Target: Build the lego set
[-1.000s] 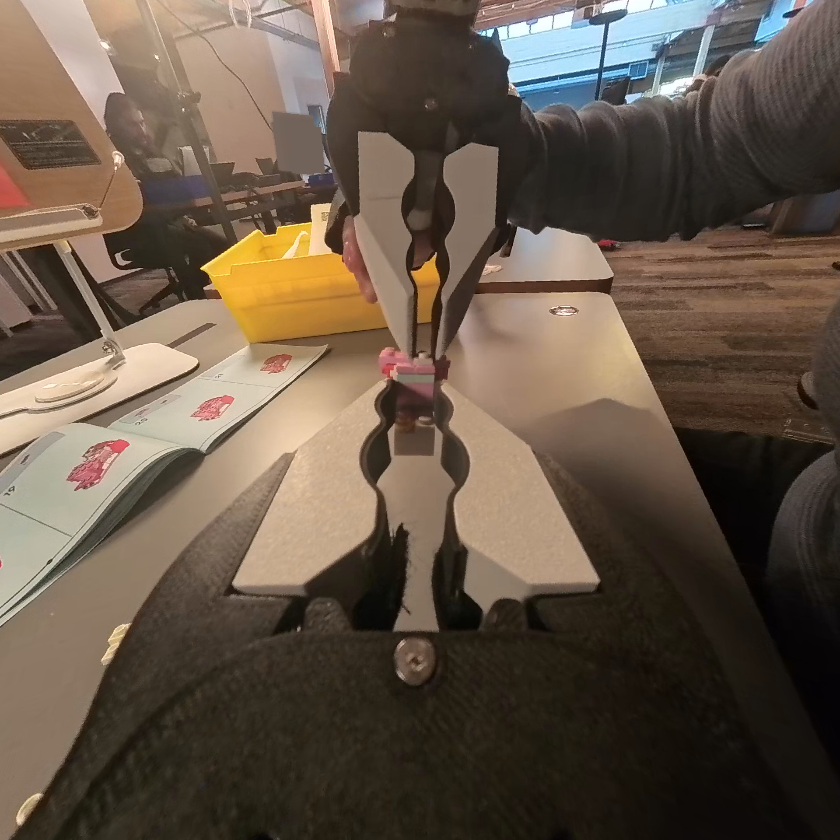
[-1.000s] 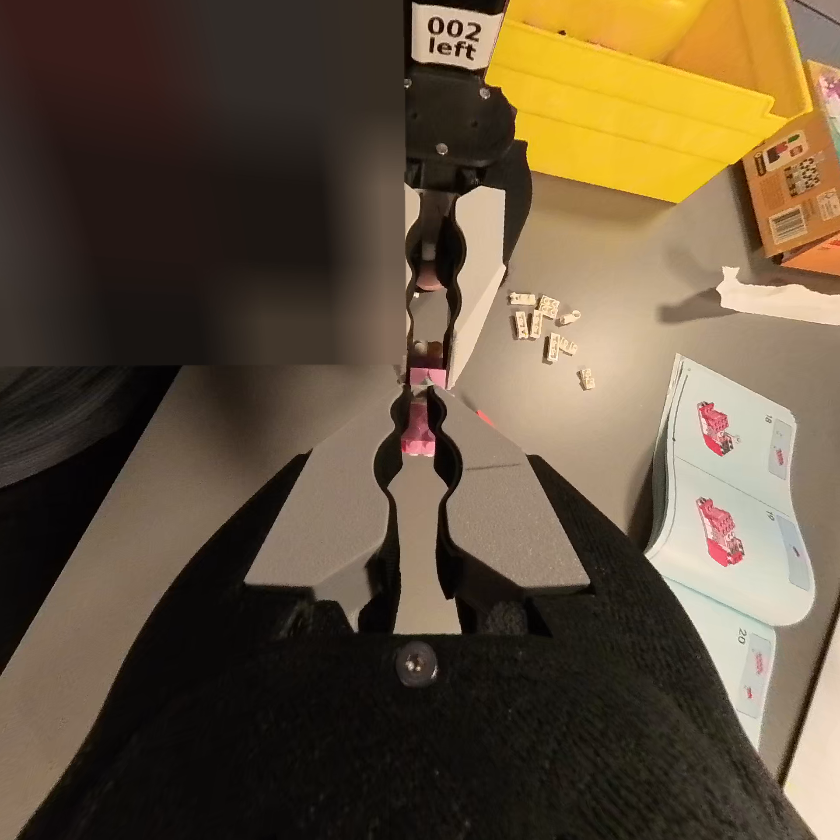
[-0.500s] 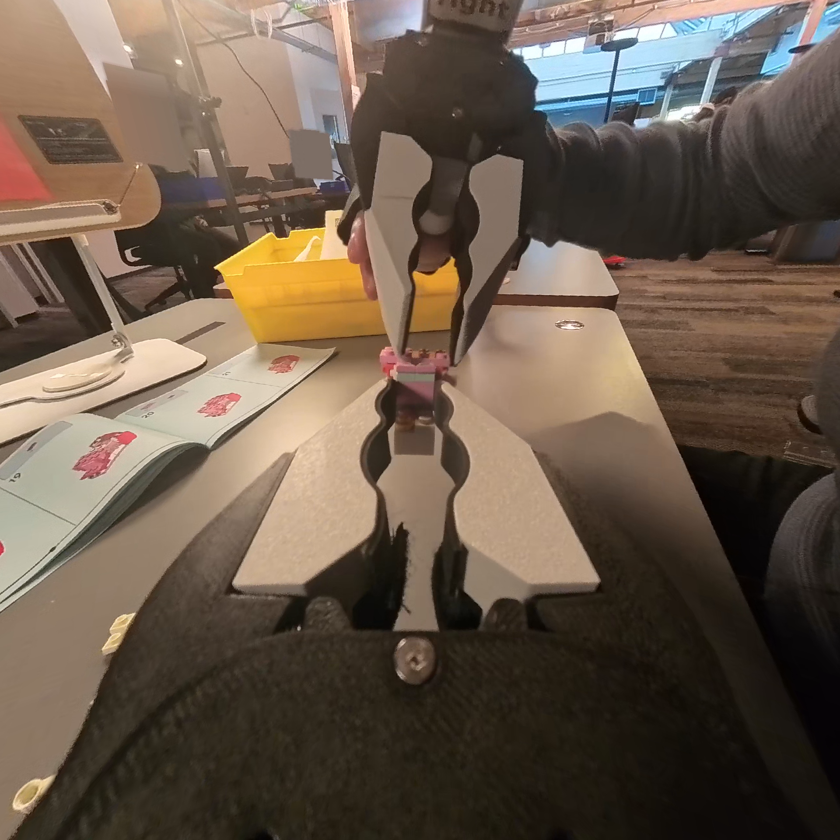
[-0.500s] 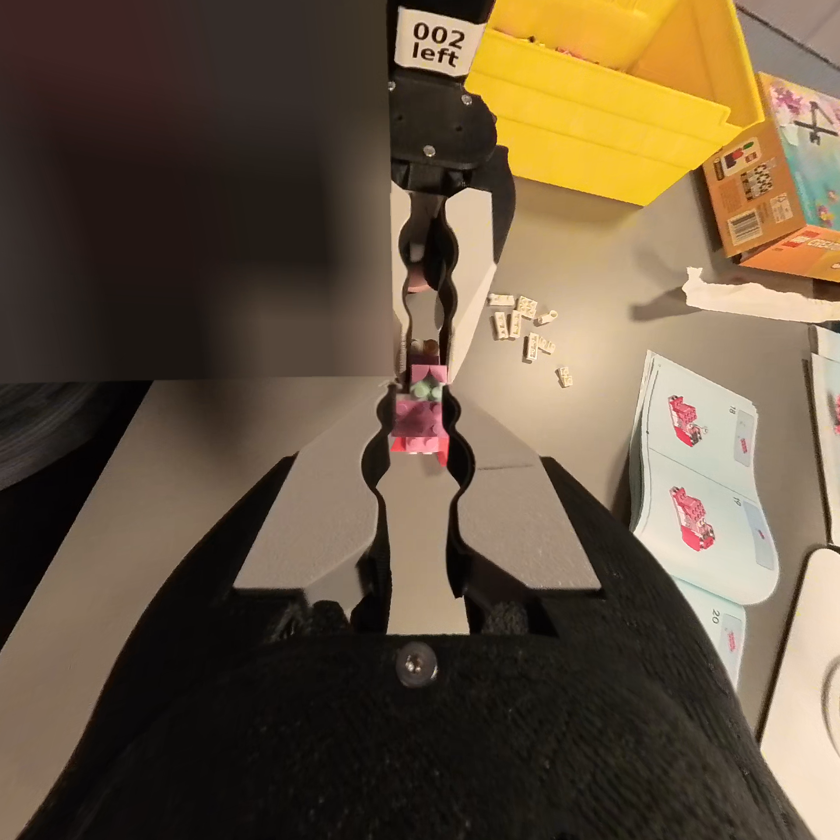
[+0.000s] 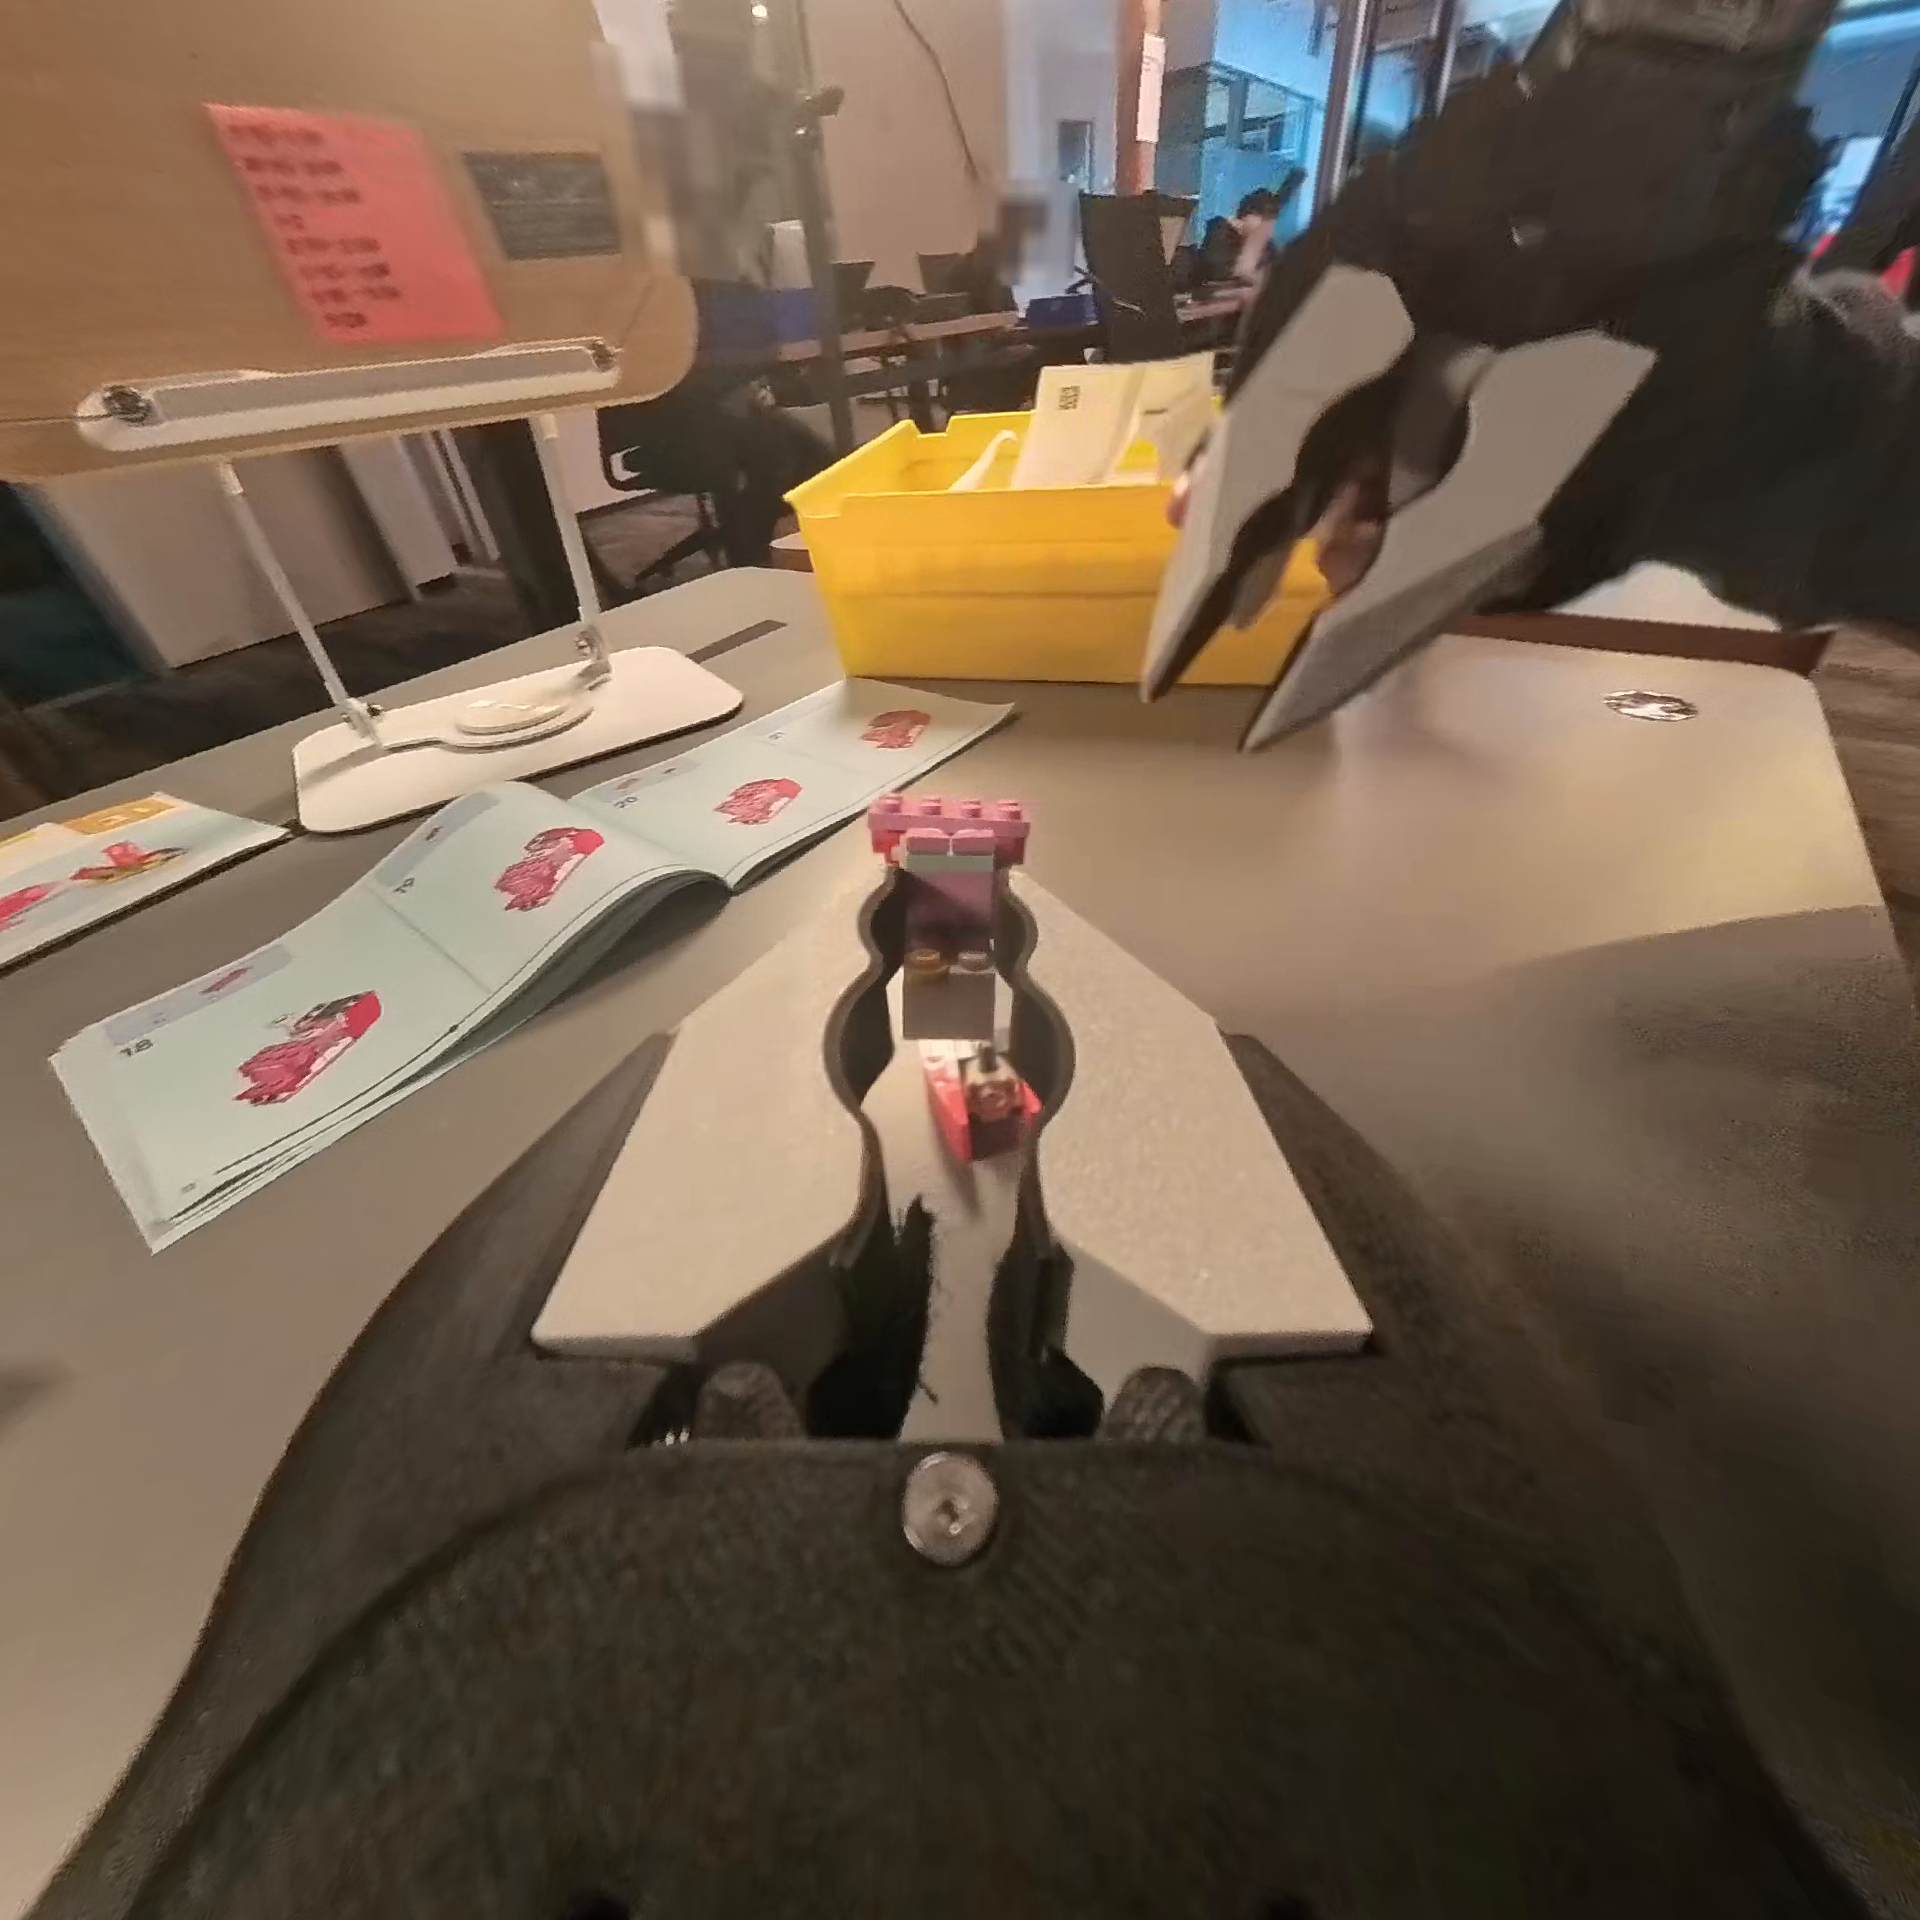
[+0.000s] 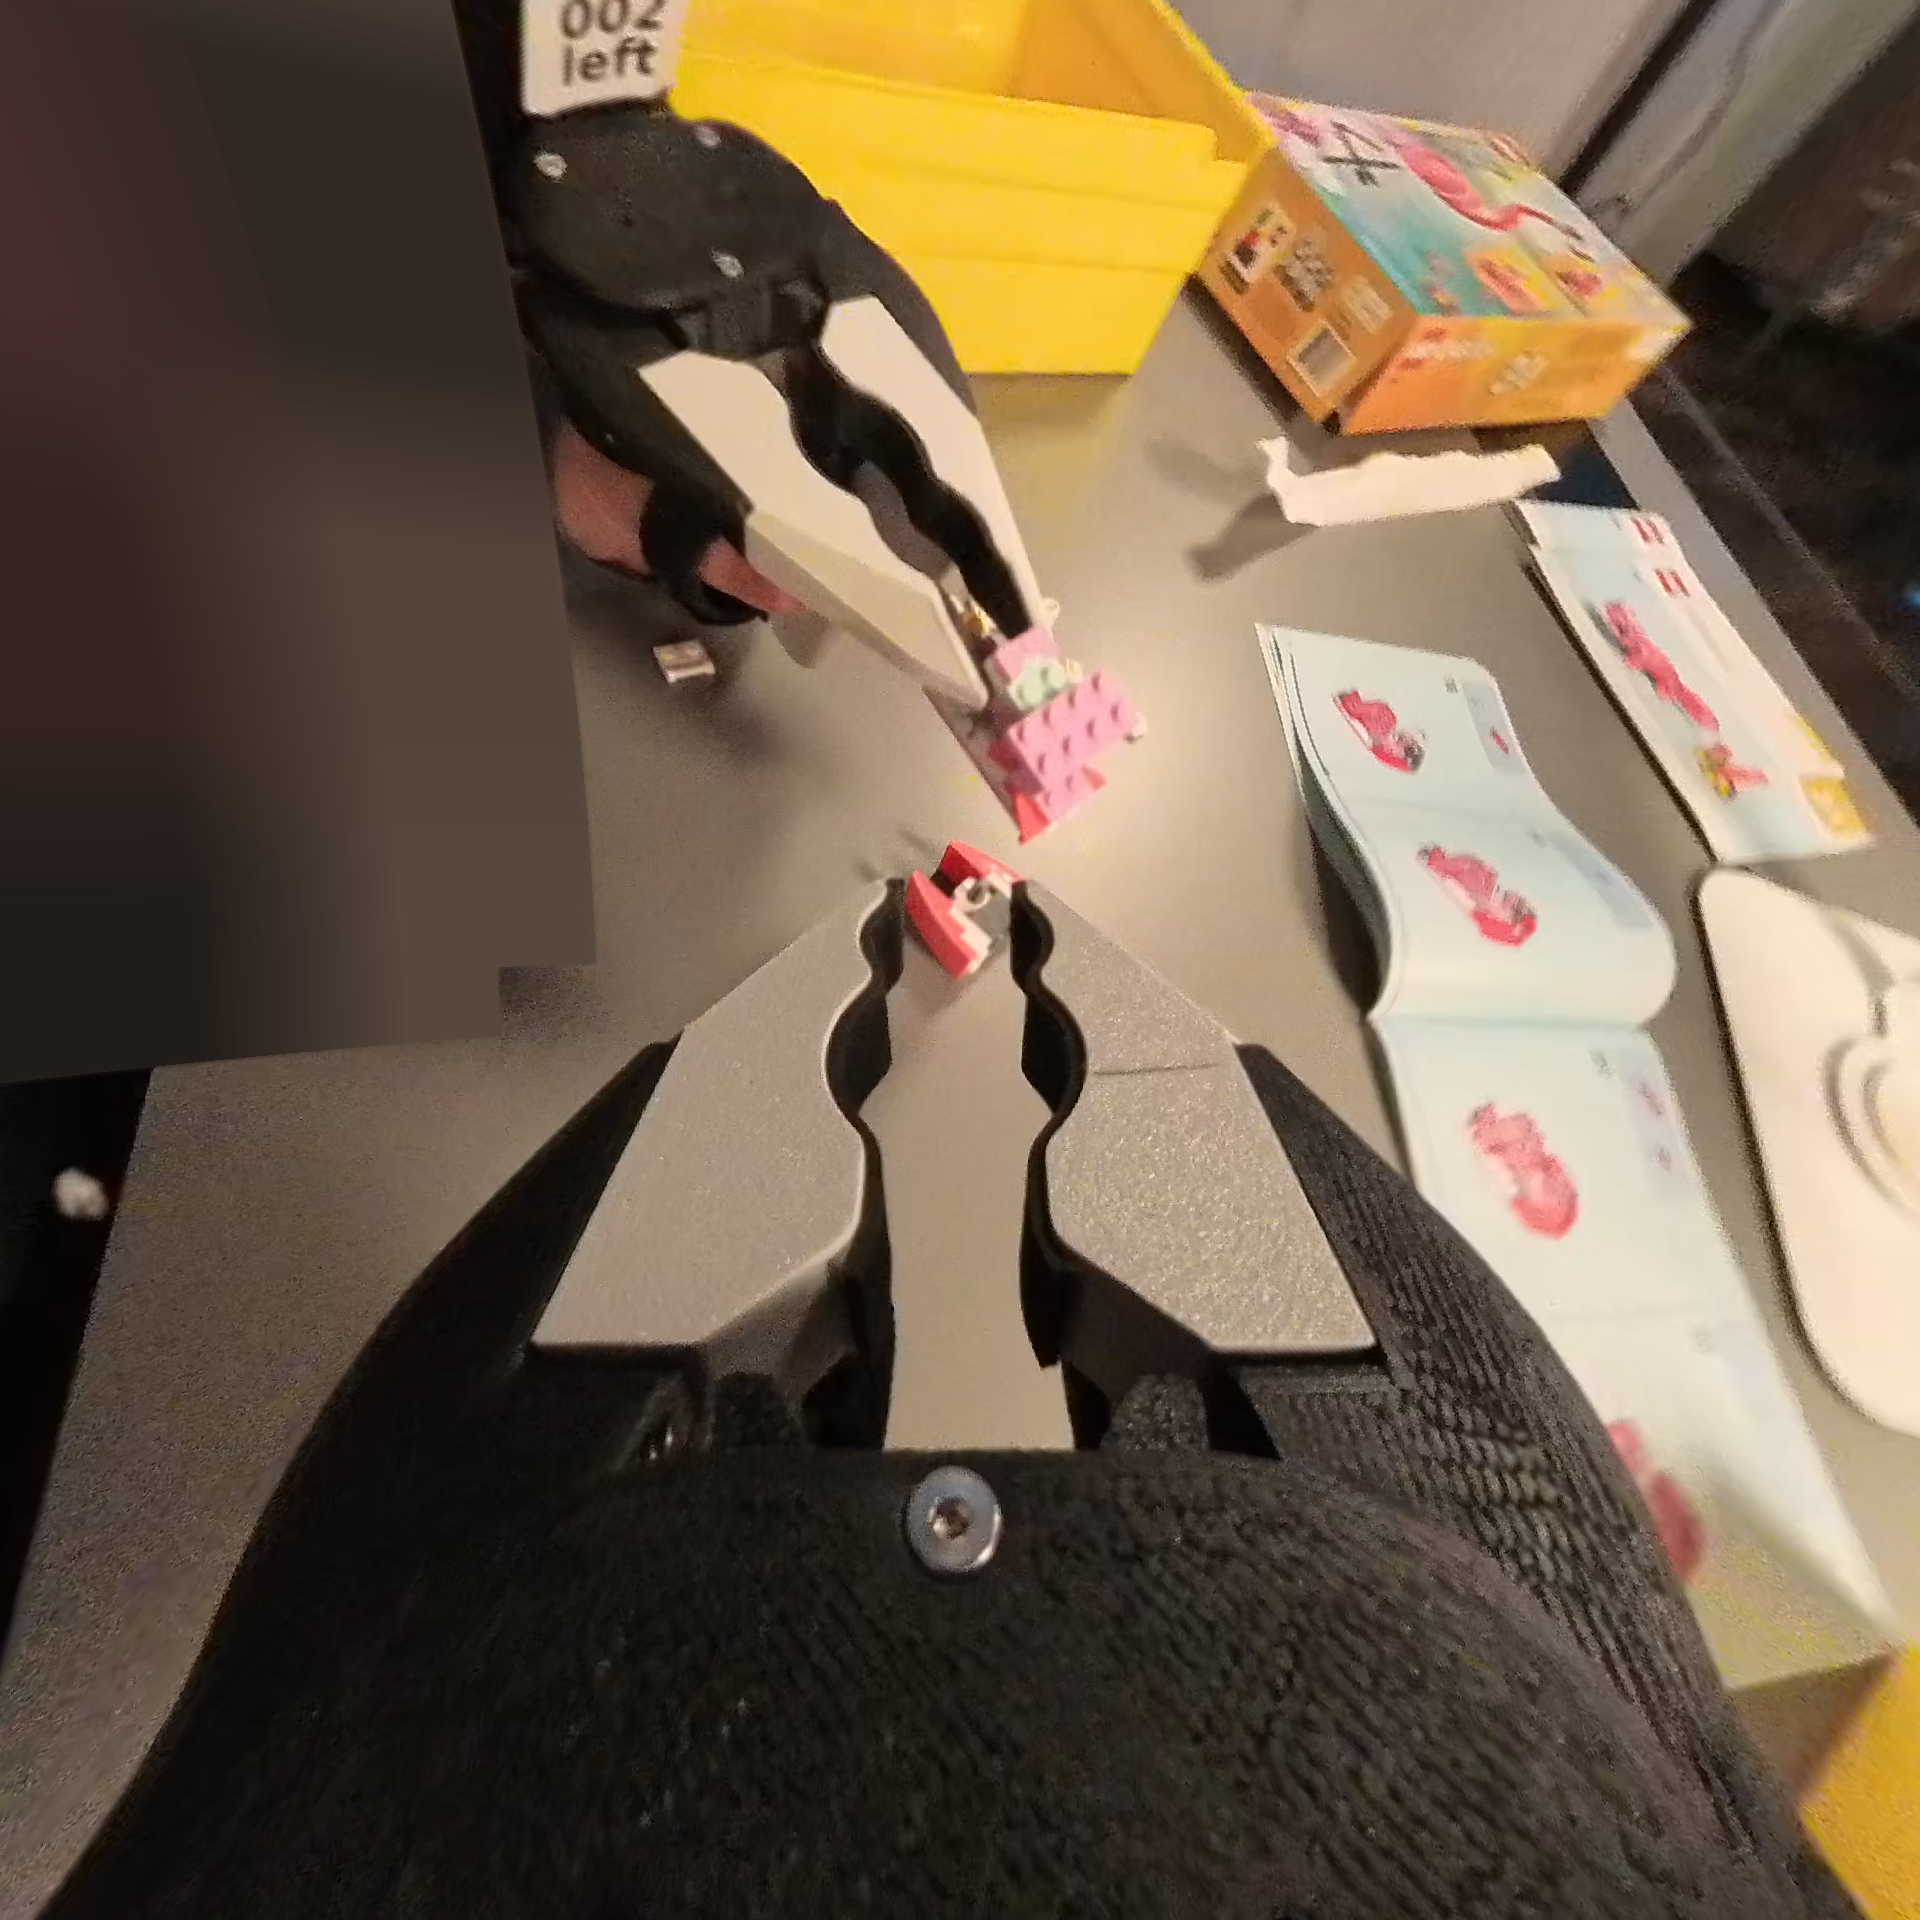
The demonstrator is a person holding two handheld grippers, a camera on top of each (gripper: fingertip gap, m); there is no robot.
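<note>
Pink brick model sat pinched in the left tongs just above the worktop, a small red piece lay beneath, and the right tongs hung spread and empty near it.

- White label w/ printed no. + word, on body of left gripper; legible.
- Pink sheet, rows of print, on tan board; too blurred to read.
- Dark plaque beside it: small print, unreadable.
- Open booklet: page nos. at page corners, legible.
- Orange box: printed sides, barcode; blurred.
- White bag in yellow bin: small print, unreadable.
</note>
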